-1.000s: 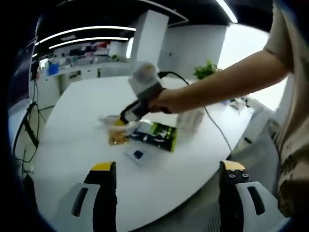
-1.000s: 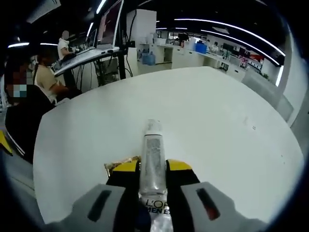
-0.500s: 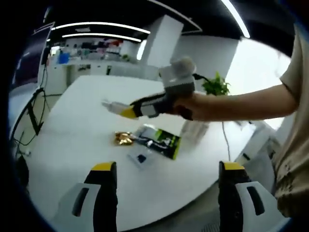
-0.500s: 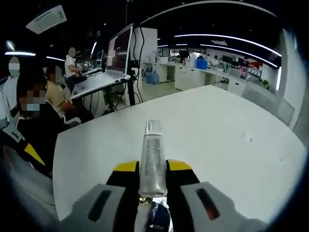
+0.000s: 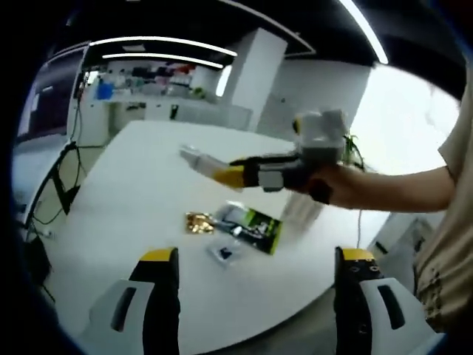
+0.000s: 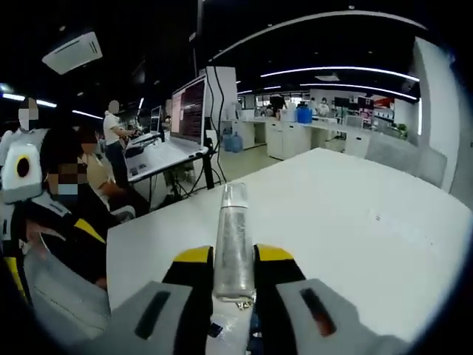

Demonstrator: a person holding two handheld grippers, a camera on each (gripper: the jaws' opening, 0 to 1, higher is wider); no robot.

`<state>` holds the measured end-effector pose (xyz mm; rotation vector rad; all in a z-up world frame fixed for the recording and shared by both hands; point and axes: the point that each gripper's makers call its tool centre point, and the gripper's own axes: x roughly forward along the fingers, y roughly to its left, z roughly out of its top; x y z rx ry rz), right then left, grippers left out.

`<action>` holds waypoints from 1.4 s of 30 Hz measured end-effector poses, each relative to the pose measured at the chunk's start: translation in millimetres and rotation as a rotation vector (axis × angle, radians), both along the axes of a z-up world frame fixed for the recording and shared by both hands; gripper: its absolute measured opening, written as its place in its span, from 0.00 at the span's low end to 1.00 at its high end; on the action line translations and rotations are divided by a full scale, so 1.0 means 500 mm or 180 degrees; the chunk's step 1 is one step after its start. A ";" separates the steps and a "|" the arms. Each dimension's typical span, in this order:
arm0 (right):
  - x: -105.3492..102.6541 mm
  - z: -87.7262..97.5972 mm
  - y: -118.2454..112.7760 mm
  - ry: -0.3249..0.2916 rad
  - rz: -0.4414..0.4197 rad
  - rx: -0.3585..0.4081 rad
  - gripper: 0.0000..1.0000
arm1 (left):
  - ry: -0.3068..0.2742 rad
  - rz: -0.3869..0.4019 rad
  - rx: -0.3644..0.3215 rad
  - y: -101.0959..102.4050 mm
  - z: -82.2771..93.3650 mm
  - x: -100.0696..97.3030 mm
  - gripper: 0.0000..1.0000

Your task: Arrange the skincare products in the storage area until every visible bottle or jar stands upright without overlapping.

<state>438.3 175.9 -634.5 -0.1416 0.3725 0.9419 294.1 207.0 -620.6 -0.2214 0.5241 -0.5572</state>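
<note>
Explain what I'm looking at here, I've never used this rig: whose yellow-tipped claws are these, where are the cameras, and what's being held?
No robot arm here: a person holds a two-jaw gripper in each hand, and a fisheye camera rides on each. In the left gripper view, the left gripper stands open over the white table. The right gripper reaches in from the right, held by the person's hand, above a green-and-black packet, a gold item and a small sachet. In the right gripper view, the right gripper is shut on a clear tube pointing forward.

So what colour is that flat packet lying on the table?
Black and green packet, clearest in the left gripper view.
</note>
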 end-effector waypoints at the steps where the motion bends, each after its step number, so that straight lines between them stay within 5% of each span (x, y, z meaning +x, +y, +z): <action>1: -0.005 0.007 -0.004 -0.0007 -0.0012 0.0040 0.20 | -0.0023 0.0017 -0.0015 0.002 0.009 0.004 0.84; 20: -0.108 0.108 -0.071 -0.0130 -0.0194 0.0549 0.20 | -0.0250 0.0043 -0.0208 -0.029 0.109 0.027 0.83; 42: -0.233 0.212 -0.080 -0.0390 -0.0141 0.0911 0.20 | -0.0233 0.0033 -0.0948 -0.093 0.173 0.060 0.79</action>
